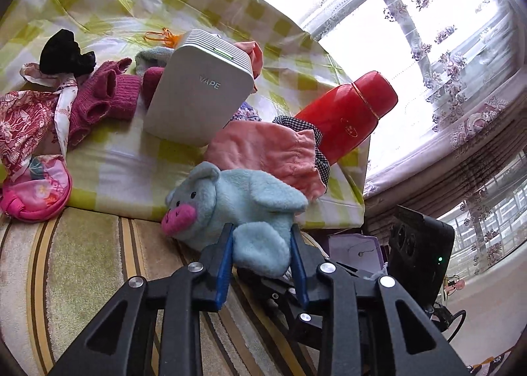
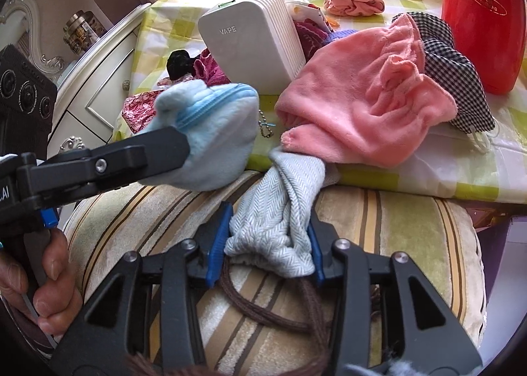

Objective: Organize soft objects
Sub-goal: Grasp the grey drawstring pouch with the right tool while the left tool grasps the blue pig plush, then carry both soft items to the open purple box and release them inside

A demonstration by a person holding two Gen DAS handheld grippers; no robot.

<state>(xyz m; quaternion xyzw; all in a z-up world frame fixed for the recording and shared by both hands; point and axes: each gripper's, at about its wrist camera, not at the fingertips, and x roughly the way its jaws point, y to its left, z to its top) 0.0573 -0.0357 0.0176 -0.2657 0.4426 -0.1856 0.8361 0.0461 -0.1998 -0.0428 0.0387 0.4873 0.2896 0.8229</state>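
Note:
My left gripper (image 1: 262, 239) is shut on a light blue plush pig (image 1: 230, 198) with a pink snout, held just above the striped cushion (image 1: 82, 264) at the table's front edge. The plush also shows in the right wrist view (image 2: 217, 132), zipper up, with the left gripper's finger over it. My right gripper (image 2: 268, 237) is shut on a grey herringbone cloth (image 2: 280, 214) that lies on the cushion (image 2: 395, 221) and runs up under a pink fleece cloth (image 2: 362, 102). The pink cloth (image 1: 263, 148) lies on the checked tablecloth.
On the yellow-checked table (image 1: 125, 158) stand a white VAPE box (image 1: 197, 89) and a red flask (image 1: 349, 112). Magenta knit gloves (image 1: 102, 99), a black scrunchie (image 1: 64, 53), a pink pouch (image 1: 36, 188) and a checked mask (image 2: 454, 79) lie around. A brown cord (image 2: 257, 306) lies on the cushion.

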